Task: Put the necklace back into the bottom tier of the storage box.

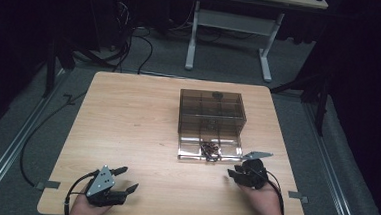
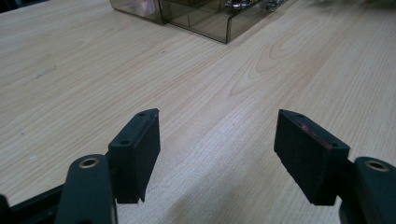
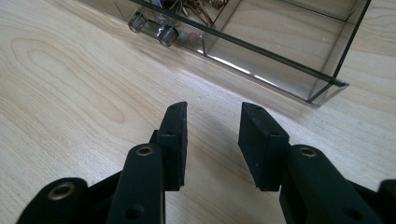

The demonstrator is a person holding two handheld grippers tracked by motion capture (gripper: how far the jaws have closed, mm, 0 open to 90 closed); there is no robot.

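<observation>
Looking down from the high view, we saw a smoky clear drawer box (image 1: 211,111) standing on the wooden table (image 1: 127,133), toward its far right part. Its bottom drawer (image 1: 209,151) was pulled out toward us, and a tangle of small parts (image 1: 210,149) lay in its middle compartment; what they were we could not quite tell, perhaps small electronic pieces with wire legs. The compartments on either side looked bare.

Our right gripper (image 1: 232,171) sat just in front of the drawer's right end, near it but not touching. In the right gripper view its jaws stood partly spread with nothing between them, only bare wood, and the drawer's clear front wall (image 3: 261,56) lay just ahead, with two little round parts (image 3: 167,33) resting behind it.

Our left gripper (image 1: 125,179) rested well apart from the box, at the near left of the table. In the left gripper view its jaws were spread wide and held nothing, with the drawer's corner (image 2: 226,25) far ahead.
</observation>
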